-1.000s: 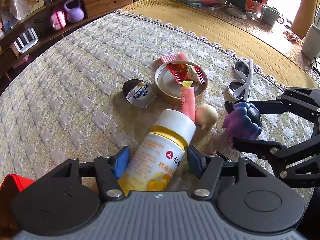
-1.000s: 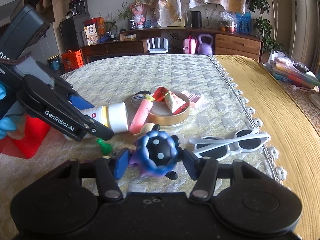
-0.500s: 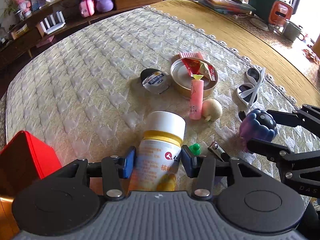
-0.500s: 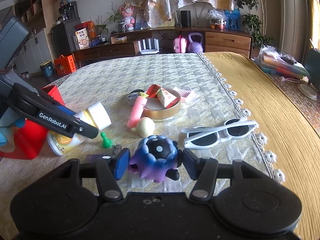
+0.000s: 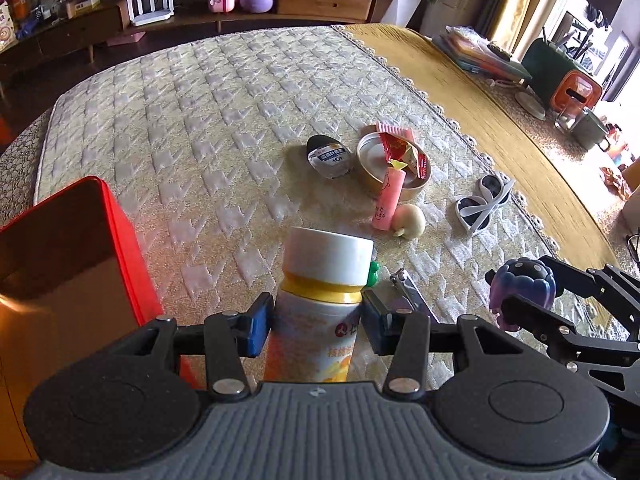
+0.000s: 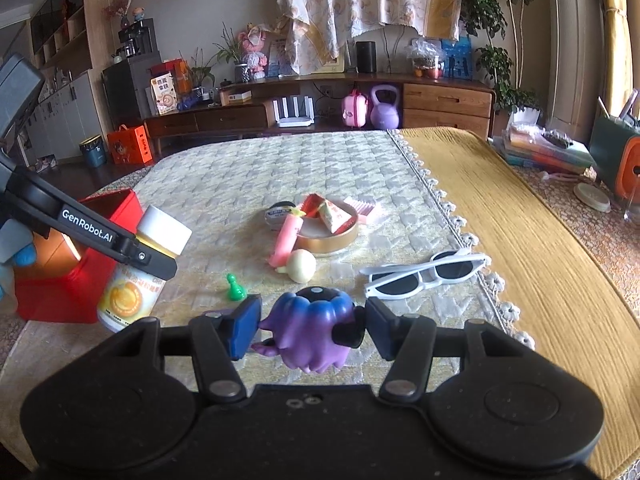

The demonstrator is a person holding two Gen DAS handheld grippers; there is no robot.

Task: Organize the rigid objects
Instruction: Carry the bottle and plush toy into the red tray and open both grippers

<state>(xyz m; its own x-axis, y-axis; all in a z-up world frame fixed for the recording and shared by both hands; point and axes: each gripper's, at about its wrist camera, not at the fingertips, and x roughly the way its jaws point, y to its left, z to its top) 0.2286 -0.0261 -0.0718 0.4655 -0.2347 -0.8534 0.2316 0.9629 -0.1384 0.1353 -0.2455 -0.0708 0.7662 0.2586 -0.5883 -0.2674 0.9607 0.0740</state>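
Left wrist view: left gripper [image 5: 318,322] jaws, just closed, clamp the white-capped yellow-labelled plastic bottle [image 5: 320,300], now lifted beside the red metal box [image 5: 120,236]; right gripper [image 6: 312,326] jaws grasp the purple figurine [image 6: 314,328].

A home living room: wooden sideboard [image 6: 446,106], houseplants [image 6: 494,24], kettlebell [image 6: 385,107], quilted table cover [image 5: 208,120].

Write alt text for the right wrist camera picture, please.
The right tongs grip a purple toy figure above a quilted table. At left, the left tongs hold a white-capped bottle beside a red box; white sunglasses lie at right.
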